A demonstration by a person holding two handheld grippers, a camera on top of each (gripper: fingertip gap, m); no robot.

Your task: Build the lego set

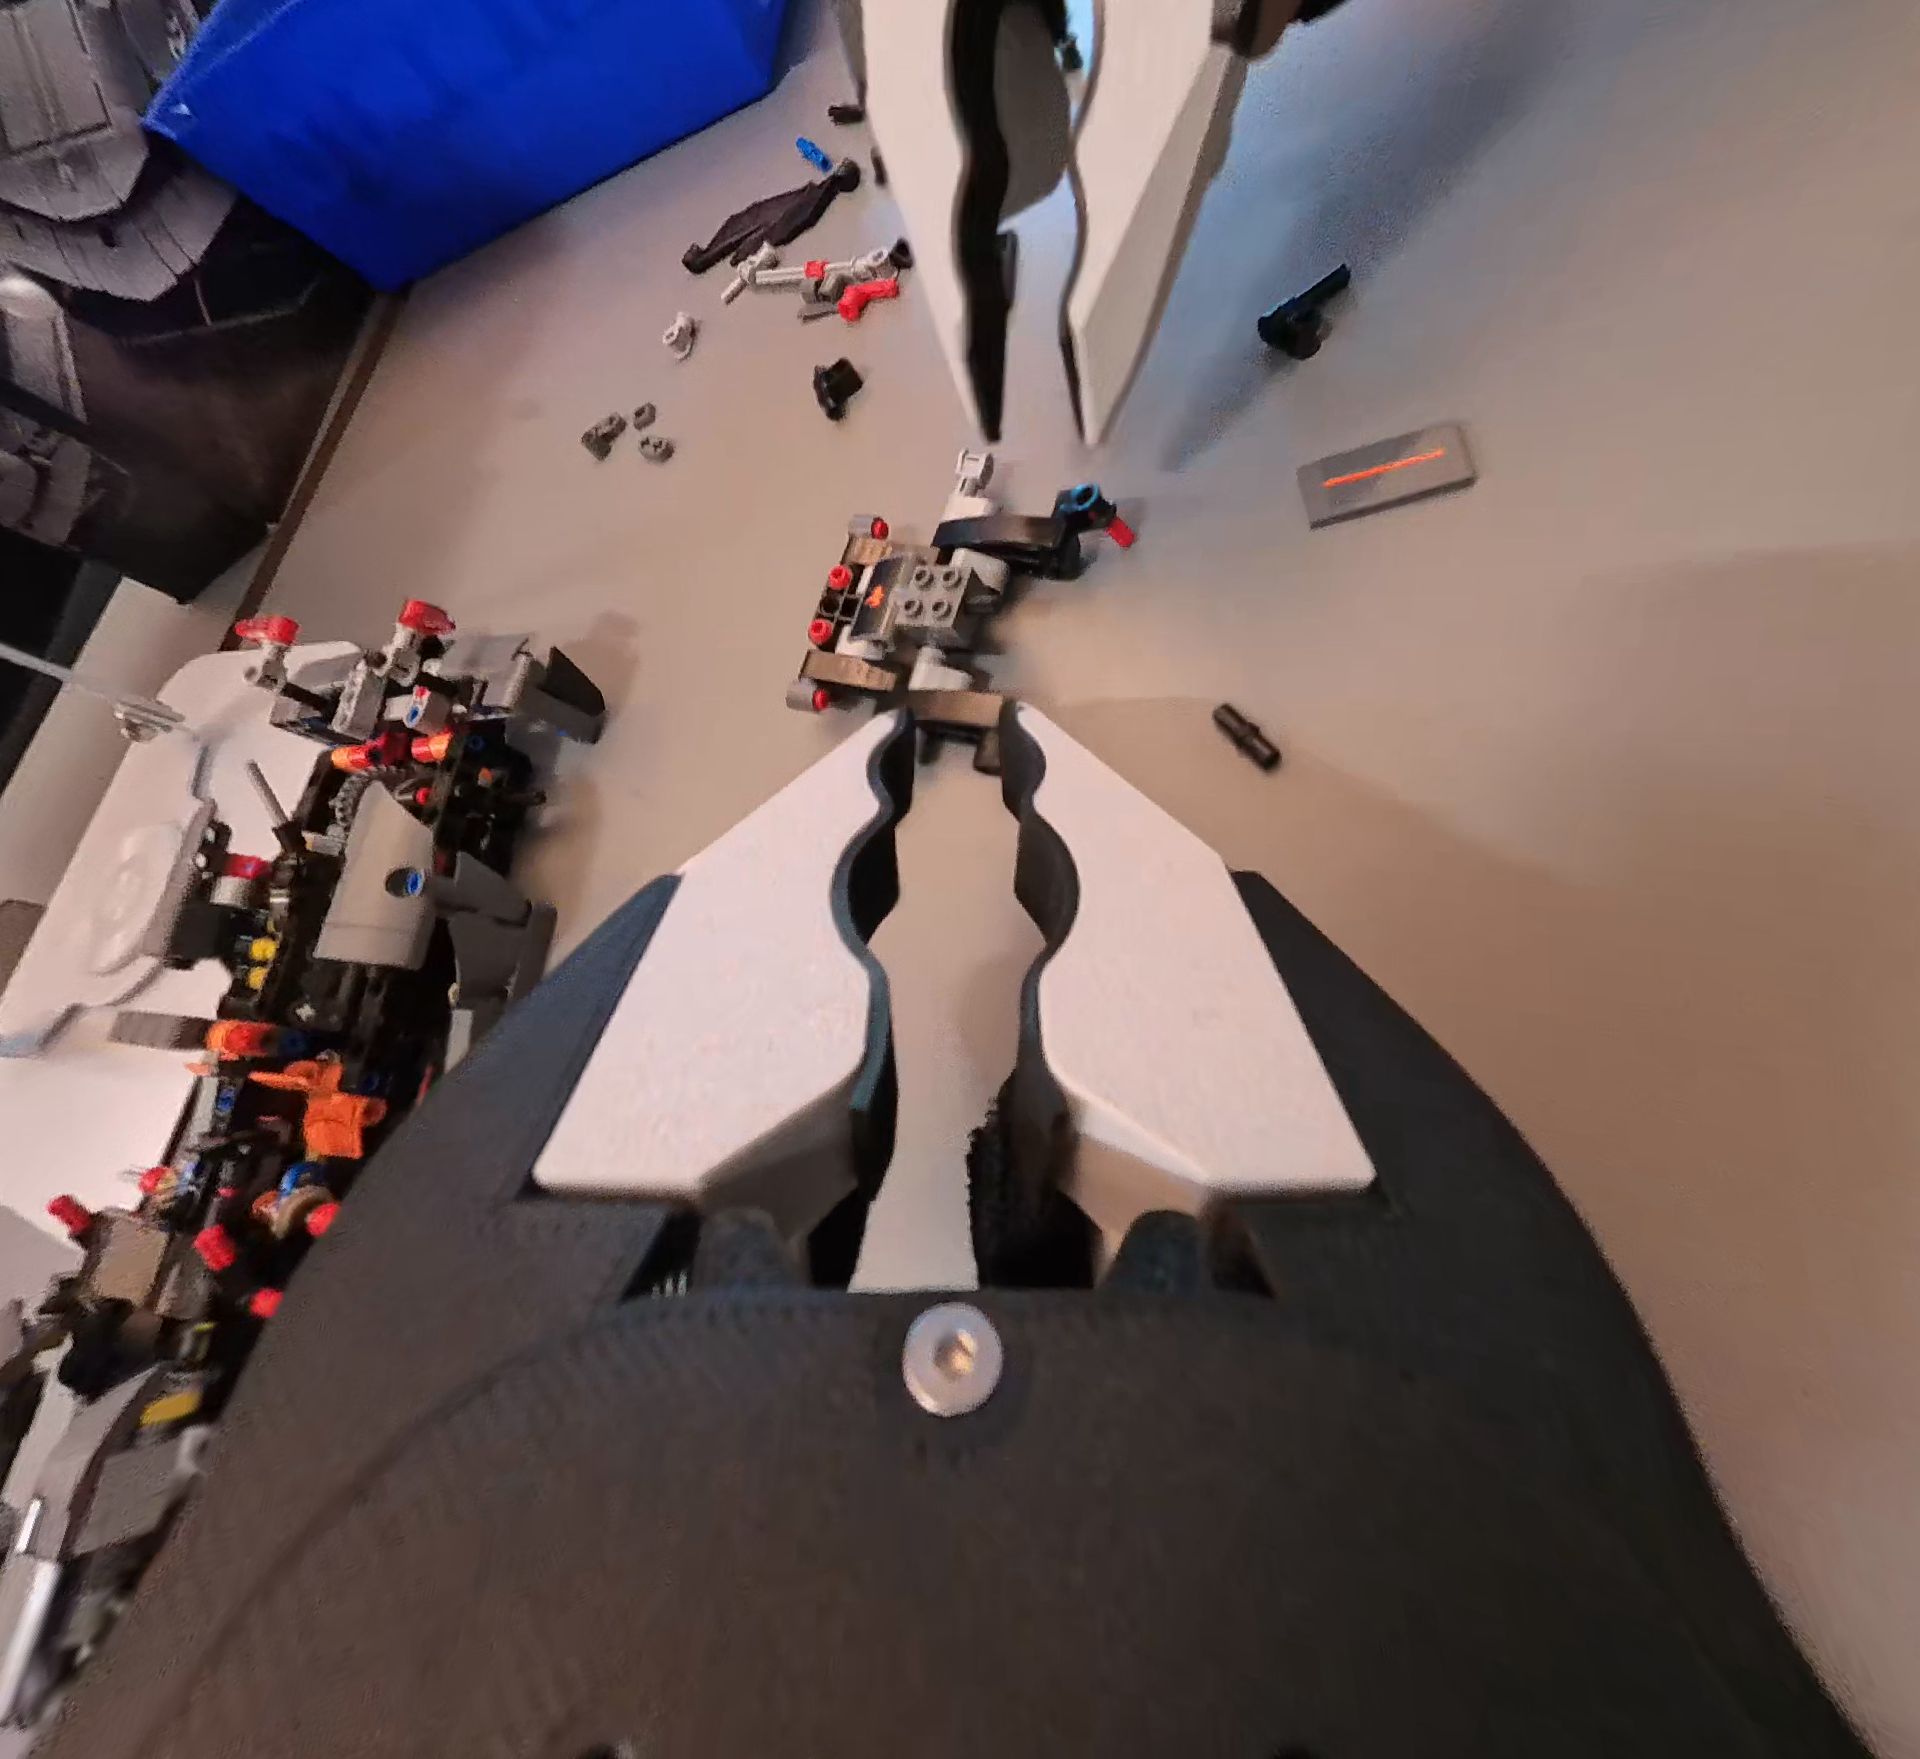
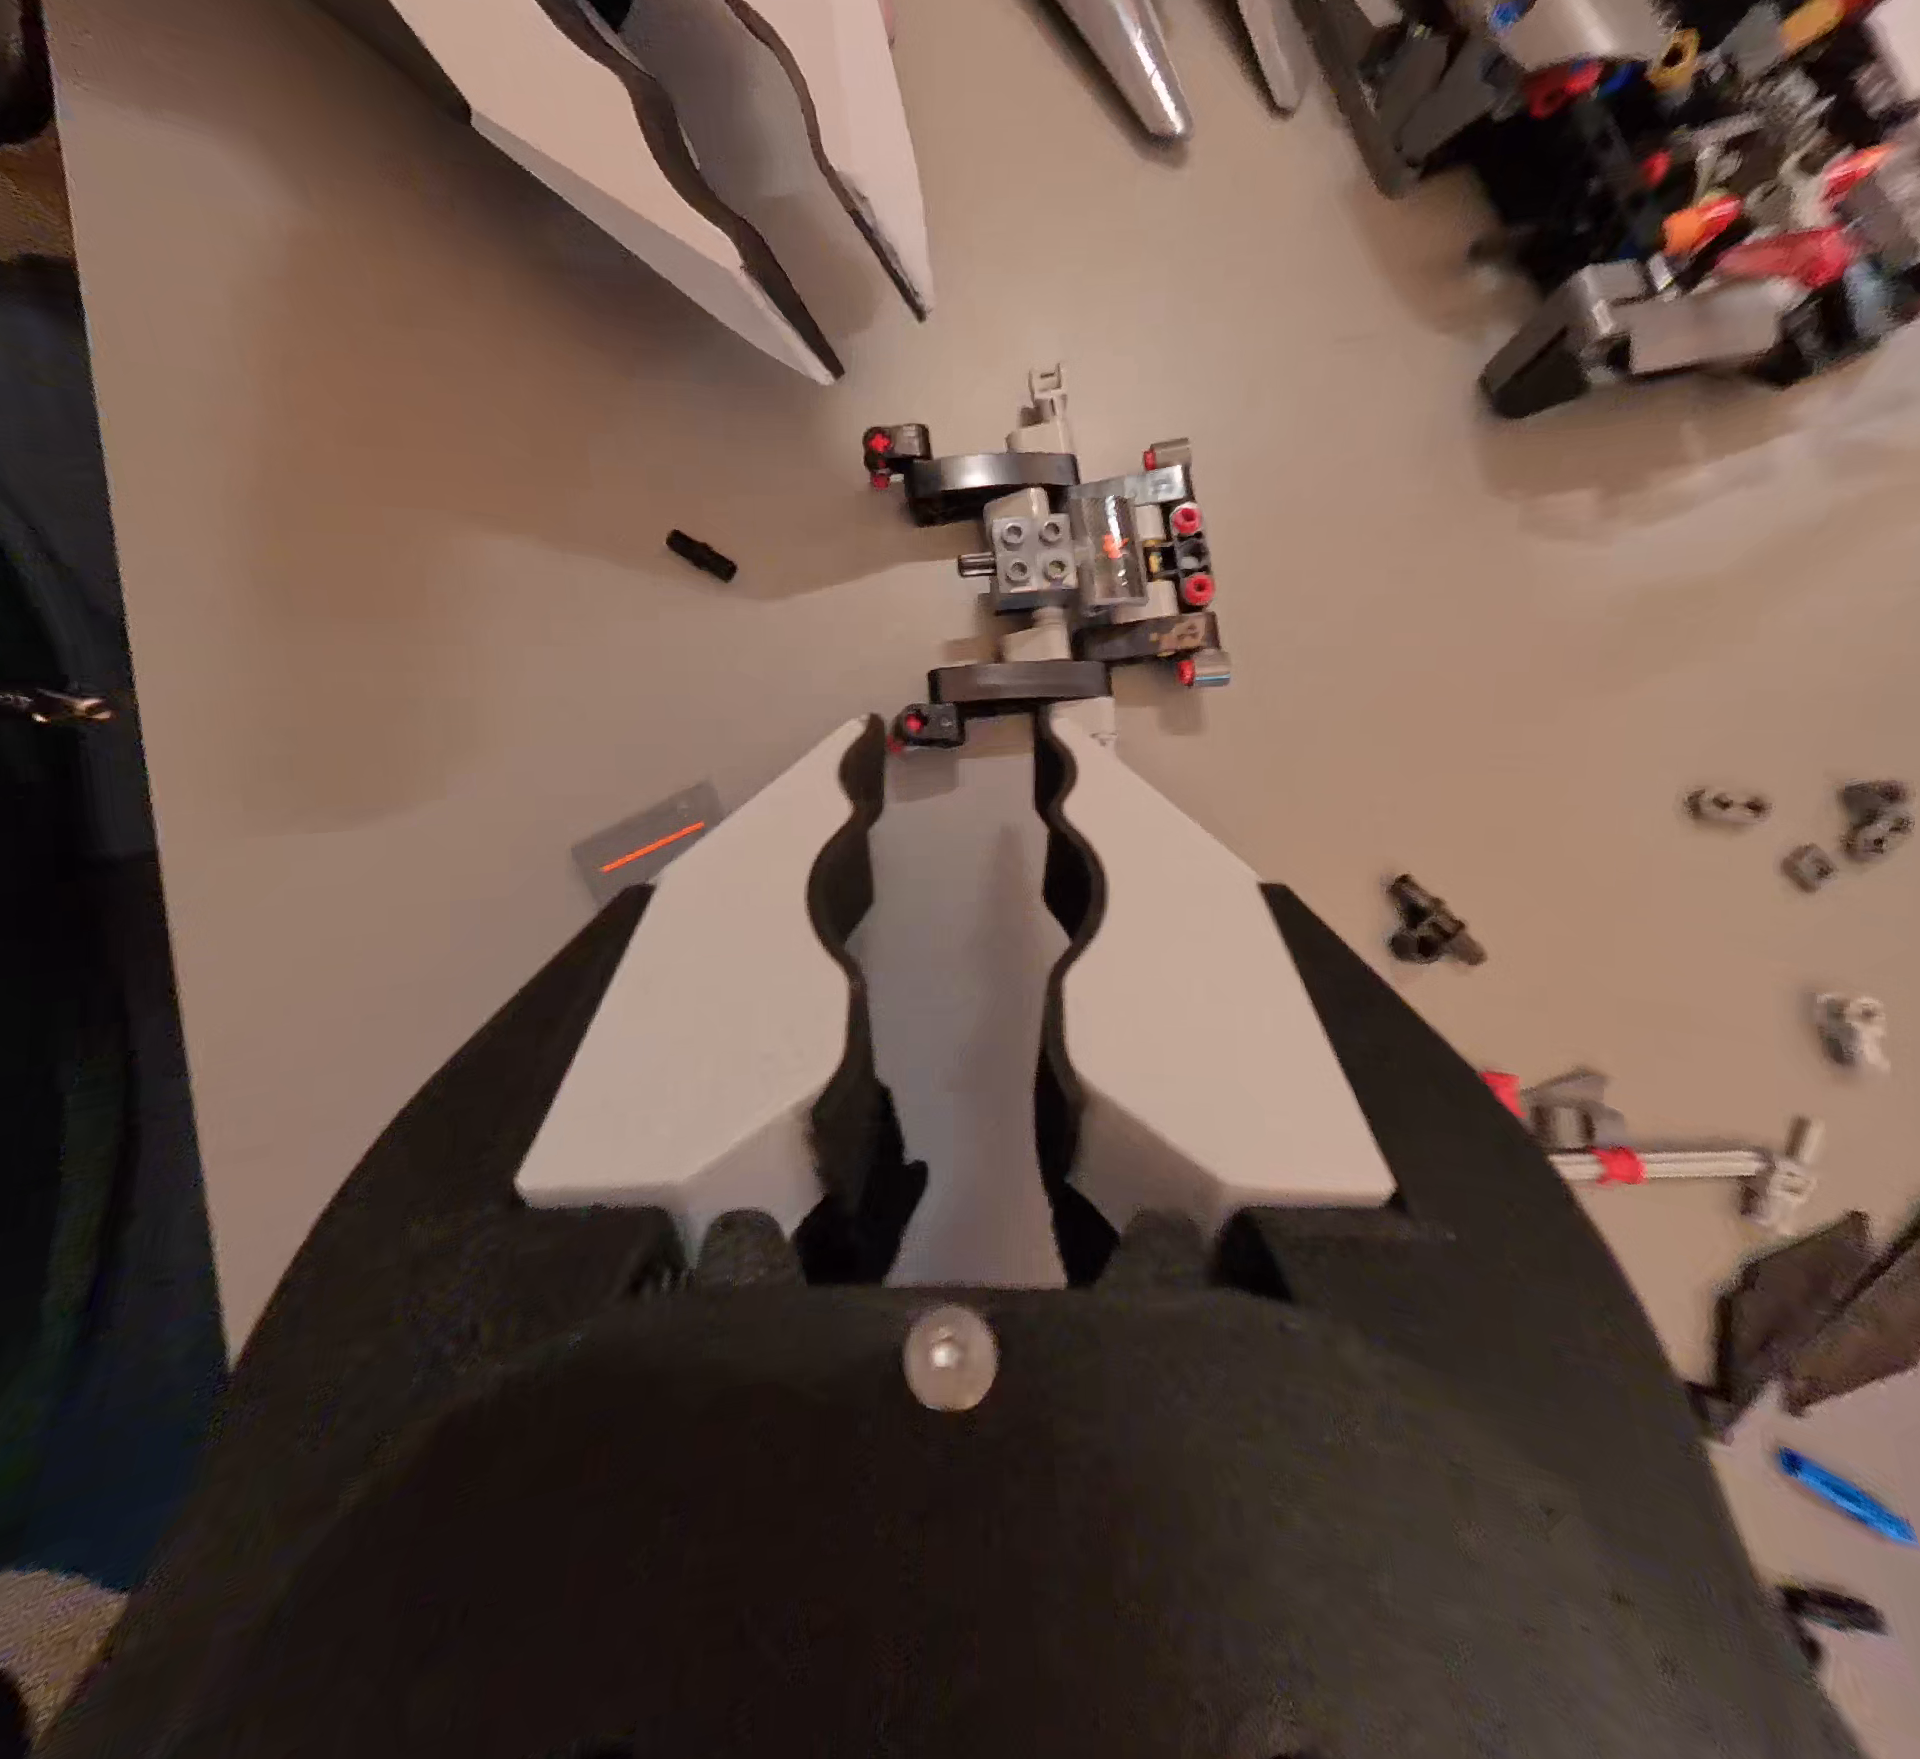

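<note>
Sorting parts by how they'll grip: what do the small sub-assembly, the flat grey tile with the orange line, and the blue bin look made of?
Small sub-assembly: hard moulded plastic; crisp studs, glossy black curved pieces.
Flat grey tile: likely the same plastic, smooth; orange line looks printed or stickered.
Blue bin: probably rigid plastic with a slight sheen, though blur leaves this open.

Grey counter (image 1: 1558,774): small sub-assembly (image 1: 914,597) mid-surface; large model (image 1: 343,878) and blue bin (image 1: 478,47) at left; flat tile (image 1: 1387,473), black pin (image 1: 1245,736), loose pieces (image 1: 629,433).
</note>
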